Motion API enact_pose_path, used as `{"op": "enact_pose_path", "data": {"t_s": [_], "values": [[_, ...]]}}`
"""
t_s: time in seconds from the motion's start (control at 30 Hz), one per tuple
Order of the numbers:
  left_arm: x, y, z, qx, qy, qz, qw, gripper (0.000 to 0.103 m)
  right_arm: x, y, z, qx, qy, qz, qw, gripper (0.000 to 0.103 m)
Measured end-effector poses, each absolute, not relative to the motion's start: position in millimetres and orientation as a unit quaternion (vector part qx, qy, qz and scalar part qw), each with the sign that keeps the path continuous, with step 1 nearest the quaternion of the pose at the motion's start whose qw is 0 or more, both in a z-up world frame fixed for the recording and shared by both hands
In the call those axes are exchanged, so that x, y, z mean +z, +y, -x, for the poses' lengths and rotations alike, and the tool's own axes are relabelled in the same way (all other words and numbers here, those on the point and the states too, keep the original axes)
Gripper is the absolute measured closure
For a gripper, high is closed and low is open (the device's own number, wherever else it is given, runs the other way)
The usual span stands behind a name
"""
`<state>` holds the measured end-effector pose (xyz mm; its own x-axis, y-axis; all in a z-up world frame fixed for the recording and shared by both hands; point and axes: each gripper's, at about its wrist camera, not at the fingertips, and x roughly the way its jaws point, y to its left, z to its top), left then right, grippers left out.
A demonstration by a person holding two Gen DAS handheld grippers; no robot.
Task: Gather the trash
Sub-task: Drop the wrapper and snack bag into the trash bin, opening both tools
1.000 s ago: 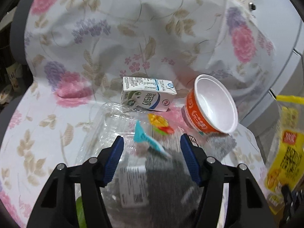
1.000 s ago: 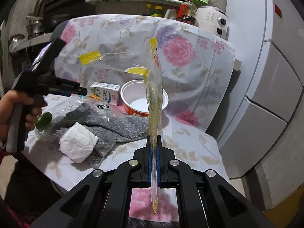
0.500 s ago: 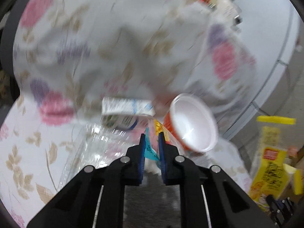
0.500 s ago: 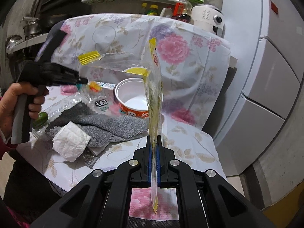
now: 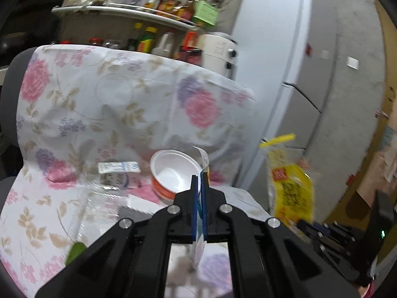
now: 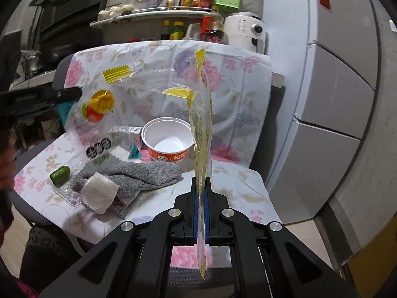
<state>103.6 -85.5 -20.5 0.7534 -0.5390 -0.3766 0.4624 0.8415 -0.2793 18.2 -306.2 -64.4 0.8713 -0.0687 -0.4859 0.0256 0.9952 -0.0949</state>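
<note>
My left gripper [image 5: 199, 176] is shut on a clear snack wrapper [image 6: 99, 109] with a fruit print and teal corners. The wrapper hangs in the air above the floral-covered chair seat [image 6: 230, 186]; its thin edge [image 5: 205, 160] sticks up between the pads. In the right wrist view that gripper [image 6: 77, 91] comes in from the left. My right gripper [image 6: 201, 182] is shut on the lower edge of a clear yellow bag [image 6: 201, 124], whose mouth stands open toward the wrapper. The same bag [image 5: 290, 186] hangs at the right of the left wrist view.
On the seat lie an orange noodle bowl [image 6: 168, 139], a milk carton [image 5: 119, 173], a grey towel [image 6: 139, 171], a crumpled tissue [image 6: 99, 193] and a clear tray with a green lime [image 6: 59, 173]. A fridge [image 6: 335, 124] stands at the right. Bottles fill a shelf [image 6: 158, 12] behind.
My left gripper closed on the fruit-print wrapper lying on the tray and lifted it up and toward the yellow bag. The right gripper and bag shifted slightly.
</note>
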Motion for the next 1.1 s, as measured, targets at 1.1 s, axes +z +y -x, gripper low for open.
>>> {"op": "enact_pose_path", "data": {"t_s": [1.1], "values": [[-164,-398,10,-0.517,0.333,-0.081,0.784,0.102,-226,-513,148,-0.243,0.404,-0.137,0.871,0.098]]}}
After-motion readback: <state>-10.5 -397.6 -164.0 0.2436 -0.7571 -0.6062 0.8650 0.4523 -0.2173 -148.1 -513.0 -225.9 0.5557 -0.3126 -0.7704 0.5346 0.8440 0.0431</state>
